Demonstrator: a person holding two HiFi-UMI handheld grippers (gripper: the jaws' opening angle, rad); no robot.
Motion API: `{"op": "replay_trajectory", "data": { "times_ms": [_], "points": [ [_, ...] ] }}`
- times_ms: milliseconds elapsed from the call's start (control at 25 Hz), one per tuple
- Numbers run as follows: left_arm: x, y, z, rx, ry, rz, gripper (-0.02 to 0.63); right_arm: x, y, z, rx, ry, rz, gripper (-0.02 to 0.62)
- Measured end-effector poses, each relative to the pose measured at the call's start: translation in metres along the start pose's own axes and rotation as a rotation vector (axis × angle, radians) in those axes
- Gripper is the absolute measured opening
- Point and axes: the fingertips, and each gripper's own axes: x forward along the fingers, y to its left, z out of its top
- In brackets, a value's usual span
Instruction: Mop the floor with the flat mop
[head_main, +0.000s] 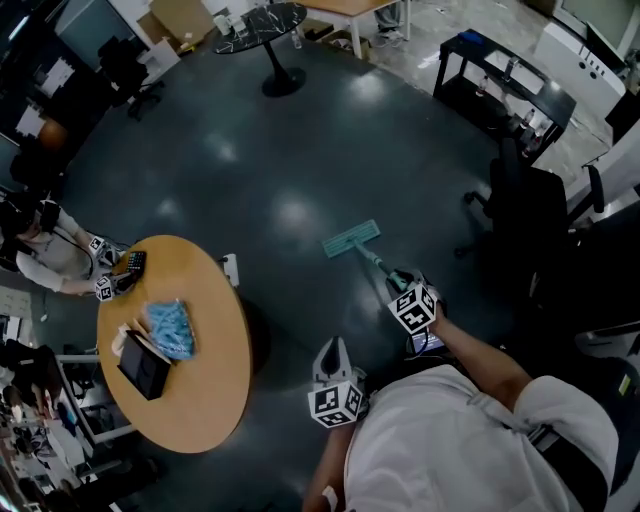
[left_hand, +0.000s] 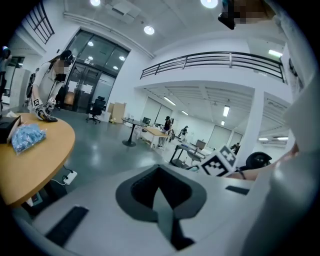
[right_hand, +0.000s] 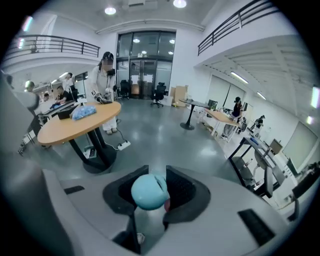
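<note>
The flat mop's teal head (head_main: 351, 238) lies flat on the dark floor in front of me. Its teal handle (head_main: 372, 260) slants back to my right gripper (head_main: 403, 281), which is shut on it. In the right gripper view the handle's rounded teal end (right_hand: 148, 191) sits between the jaws of the right gripper (right_hand: 150, 195). My left gripper (head_main: 333, 347) hangs close to my body, apart from the mop, its jaws together with nothing in them. The left gripper view shows the left gripper (left_hand: 159, 194) pointing across the hall.
A round wooden table (head_main: 200, 385) stands to my left with a blue bag (head_main: 170, 328) and a dark box on it; a person (head_main: 50, 250) works at its far side. A power strip (head_main: 231, 270) lies on the floor. A black office chair (head_main: 530, 215) stands right.
</note>
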Motion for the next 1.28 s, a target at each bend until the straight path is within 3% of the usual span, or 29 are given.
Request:
{"op": "replay_trajectory", "data": {
  "times_ms": [280, 1280],
  "points": [
    [0.0, -0.011, 0.007, 0.028, -0.028, -0.05, 0.005, -0.095, 0.03, -0.003, 0.059, -0.104, 0.024, 0.115],
    [-0.009, -0.027, 0.0, 0.037, -0.02, -0.11, 0.005, -0.106, 0.042, -0.02, 0.118, -0.154, 0.015, 0.117]
  ]
}}
